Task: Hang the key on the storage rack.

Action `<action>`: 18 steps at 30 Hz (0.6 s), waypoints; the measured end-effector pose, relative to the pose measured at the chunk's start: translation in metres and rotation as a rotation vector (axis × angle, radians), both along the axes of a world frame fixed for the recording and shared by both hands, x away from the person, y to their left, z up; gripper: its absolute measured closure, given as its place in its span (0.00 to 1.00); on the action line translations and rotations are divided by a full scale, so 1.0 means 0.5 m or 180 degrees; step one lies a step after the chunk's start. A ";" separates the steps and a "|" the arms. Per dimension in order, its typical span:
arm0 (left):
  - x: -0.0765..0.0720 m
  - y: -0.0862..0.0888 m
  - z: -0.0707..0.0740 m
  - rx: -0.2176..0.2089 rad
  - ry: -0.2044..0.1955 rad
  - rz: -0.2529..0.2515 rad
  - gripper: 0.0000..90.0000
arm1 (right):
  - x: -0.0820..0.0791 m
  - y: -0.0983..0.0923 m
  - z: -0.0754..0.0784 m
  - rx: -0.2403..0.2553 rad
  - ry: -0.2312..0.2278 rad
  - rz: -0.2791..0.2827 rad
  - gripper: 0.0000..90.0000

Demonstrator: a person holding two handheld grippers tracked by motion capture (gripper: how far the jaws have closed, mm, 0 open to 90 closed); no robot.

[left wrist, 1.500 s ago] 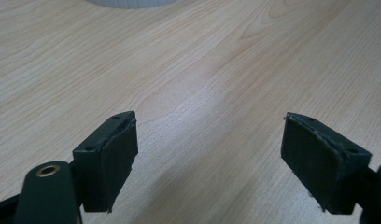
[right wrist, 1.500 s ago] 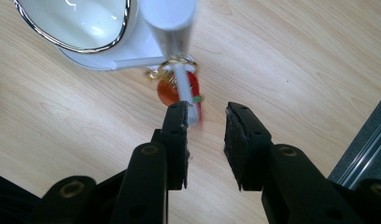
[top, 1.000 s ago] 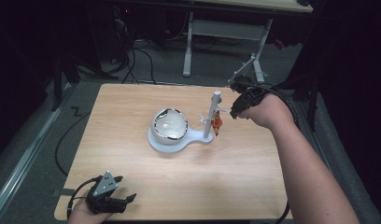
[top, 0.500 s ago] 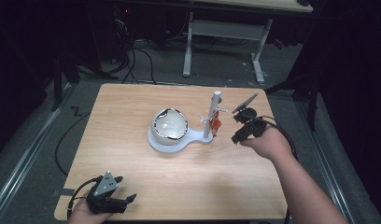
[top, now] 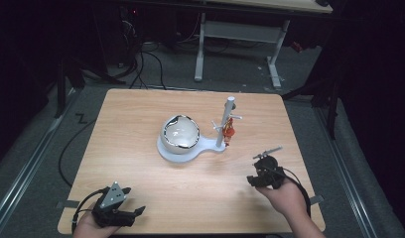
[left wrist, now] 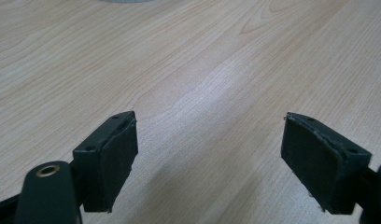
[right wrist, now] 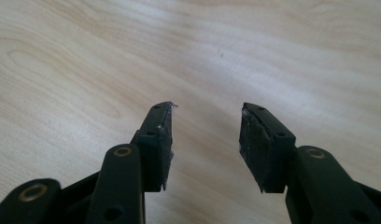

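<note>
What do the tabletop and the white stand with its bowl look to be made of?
The pale tabletop looks like wood or wood-look laminate: printed-looking grain, soft sheen. The white stand seems matte plastic, uniformly smooth. The white bowl looks glossy, perhaps ceramic or glazed plastic.

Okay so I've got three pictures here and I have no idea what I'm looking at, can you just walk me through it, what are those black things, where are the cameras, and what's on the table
No robot here: a person sits at a wooden table holding a hand-operated clamp tool in each hand. The big picture comes from a camera above, looking forward and down. It shows the left gripper near the table's front left corner and the right gripper at the front right, each trailing a cable.

The other two pictures come from small cameras riding on the tools, looking along their black jaws. In the left gripper view the jaws stand wide apart over bare wood; in the right gripper view they stand apart too, less widely. Neither holds anything.

Mid-table is a white stand carrying a round white bowl and an upright post with pegs, from which a small red and orange item hangs.
</note>
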State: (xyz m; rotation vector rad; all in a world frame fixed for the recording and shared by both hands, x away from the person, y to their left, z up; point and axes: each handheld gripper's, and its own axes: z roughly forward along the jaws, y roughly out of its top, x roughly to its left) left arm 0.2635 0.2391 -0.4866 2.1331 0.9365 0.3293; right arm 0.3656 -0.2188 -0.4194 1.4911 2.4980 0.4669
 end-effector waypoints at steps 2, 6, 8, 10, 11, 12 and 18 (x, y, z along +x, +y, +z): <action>0.000 0.000 0.001 -0.0004 -0.0006 0.0002 0.22 | -0.024 -0.006 -0.015 0.0109 -0.0107 -0.0082 0.60; 0.003 0.000 0.002 -0.0014 -0.0019 -0.0002 0.22 | -0.077 -0.023 -0.046 0.0263 -0.0582 -0.0317 0.57; 0.004 0.000 0.005 -0.0027 -0.0046 0.0013 0.22 | -0.099 -0.038 -0.063 0.0442 -0.0790 -0.0318 0.57; 0.005 -0.001 0.008 -0.0053 -0.0073 0.0034 0.21 | -0.101 -0.045 -0.053 0.0512 -0.0894 -0.0307 0.54; 0.005 -0.001 0.010 -0.0045 -0.0093 0.0049 0.21 | -0.103 -0.048 -0.051 0.0480 -0.1046 -0.0291 0.53; 0.006 0.000 0.011 -0.0048 -0.0102 0.0074 0.21 | -0.101 -0.051 -0.054 0.0444 -0.1067 -0.0288 0.52; 0.010 0.013 0.005 -0.0103 -0.0054 0.0196 0.21 | -0.088 -0.049 -0.067 0.0451 -0.1002 -0.0110 0.48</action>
